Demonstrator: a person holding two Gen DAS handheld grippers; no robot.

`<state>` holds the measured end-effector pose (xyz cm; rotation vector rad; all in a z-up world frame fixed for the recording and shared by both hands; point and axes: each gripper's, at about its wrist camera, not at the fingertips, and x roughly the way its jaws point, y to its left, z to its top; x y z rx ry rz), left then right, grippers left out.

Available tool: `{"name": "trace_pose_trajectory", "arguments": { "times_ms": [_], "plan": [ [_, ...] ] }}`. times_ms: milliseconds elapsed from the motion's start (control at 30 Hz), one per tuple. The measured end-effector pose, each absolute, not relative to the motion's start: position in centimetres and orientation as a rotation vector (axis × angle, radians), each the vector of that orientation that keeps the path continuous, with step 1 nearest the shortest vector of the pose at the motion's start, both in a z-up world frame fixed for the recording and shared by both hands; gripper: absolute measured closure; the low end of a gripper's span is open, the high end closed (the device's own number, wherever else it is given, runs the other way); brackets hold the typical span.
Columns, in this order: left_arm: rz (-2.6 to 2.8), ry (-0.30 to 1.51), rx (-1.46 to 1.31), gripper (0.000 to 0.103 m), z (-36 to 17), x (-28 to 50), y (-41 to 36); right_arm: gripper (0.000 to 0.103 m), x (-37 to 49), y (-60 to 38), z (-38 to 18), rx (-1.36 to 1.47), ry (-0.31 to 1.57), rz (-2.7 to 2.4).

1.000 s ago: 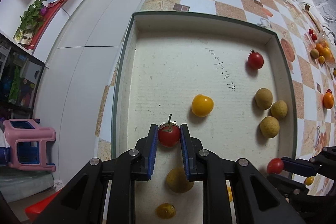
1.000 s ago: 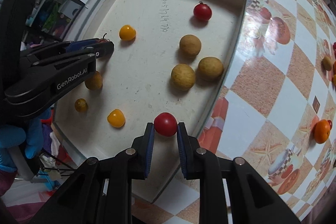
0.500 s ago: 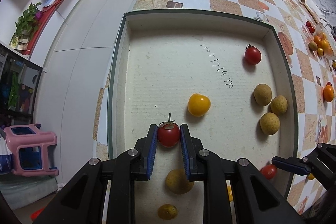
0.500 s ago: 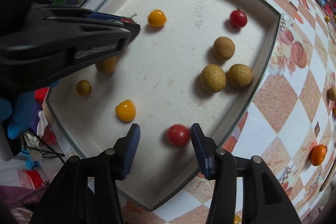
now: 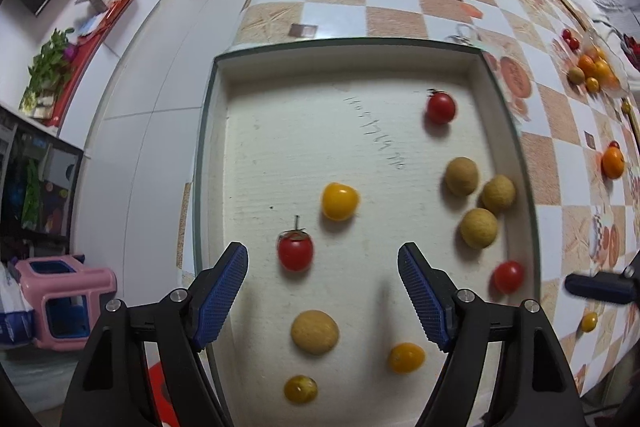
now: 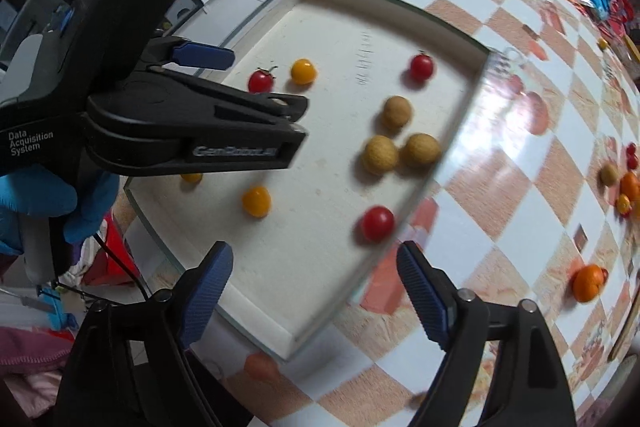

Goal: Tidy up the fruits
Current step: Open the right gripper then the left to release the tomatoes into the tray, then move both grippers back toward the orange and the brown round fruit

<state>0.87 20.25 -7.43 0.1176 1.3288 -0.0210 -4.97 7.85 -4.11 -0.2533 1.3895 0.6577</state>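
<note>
Stemmed red tomato (image 5: 295,254) lay free on white tray (image 5: 280,131) floor, near-left part, w/ yellow tomato (image 5: 339,201) just beyond it. Left gripper (image 5: 322,269) above it; jaws had just been opening, spread wide, nothing pinched. Second red tomato (image 6: 377,223) sat by tray's right wall. Right gripper (image 6: 315,269) likewise just opened, empty. Three tan fruits (image 5: 478,228) clustered at right, farther along that wall.

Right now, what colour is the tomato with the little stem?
Red, with a green stem: the stemmed tomato shows best in the left wrist view.
</note>
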Motion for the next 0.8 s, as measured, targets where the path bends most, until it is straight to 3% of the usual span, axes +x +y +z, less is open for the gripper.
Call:
{"name": "trace_pose_trajectory", "arguments": {
  "times_ms": [400,800],
  "plan": [
    [-0.169,1.273,0.221,0.024,-3.6,-0.4,12.9,0.014,-4.5,-6.2,-1.6,-0.036,1.397,0.328],
    [-0.32,1.278,0.226,0.024,-2.1,-0.7,0.3,0.014,-1.1,-24.0,-2.0,0.177,1.347,-0.06]
  ]
}}
